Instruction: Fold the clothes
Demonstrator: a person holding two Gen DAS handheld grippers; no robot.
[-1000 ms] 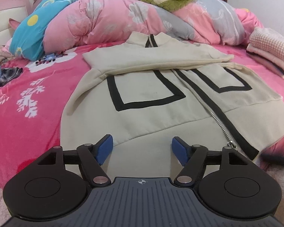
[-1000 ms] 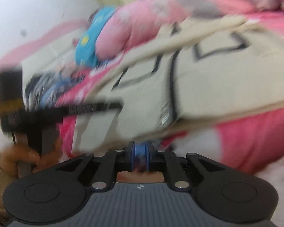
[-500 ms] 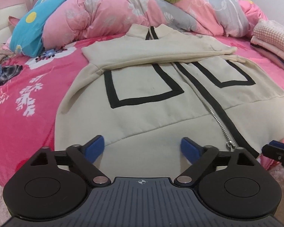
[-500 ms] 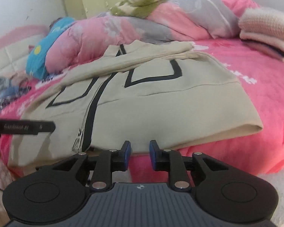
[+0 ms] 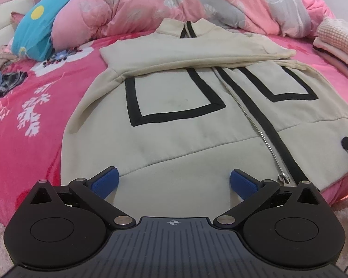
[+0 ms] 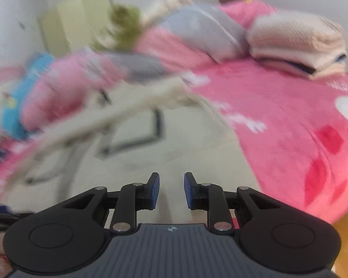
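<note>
A: Left wrist view first. What differs from a second ago?

B: The left gripper (image 5: 172, 181) has just been opening; its two blue pads (image 5: 105, 180) now stand as wide apart as they go, with nothing pinched between them. Under the gap lies only the hem of the cream jacket (image 5: 197, 120). The view has also dipped closer to the cloth, so the jacket fills more of the picture.

A: Where is the jacket?

B: Spread flat, front up, on the pink bedspread (image 5: 23, 125), collar toward the heaped quilt (image 5: 132, 11). One sleeve is folded across the chest. A piece of the other tool shows at the right edge, over the hem.

A: Counts?

B: One jacket, two black-outlined rectangles on it, one zipper (image 5: 262, 136), one blue pillow (image 5: 41, 25), one stack of folded clothes (image 5: 336, 39) at the right.

A: Now the right wrist view.

B: Blurred. The right gripper (image 6: 169, 191) was pinched together a second ago and is now parted by a narrow gap, holding nothing; it points over the jacket's (image 6: 174, 153) near right part. The view has swung right since then, so more of the bedspread (image 6: 290, 125) shows.

A: Counts here?

B: One jacket, one folded stack (image 6: 297, 46), two blue pads (image 6: 189, 190).
</note>
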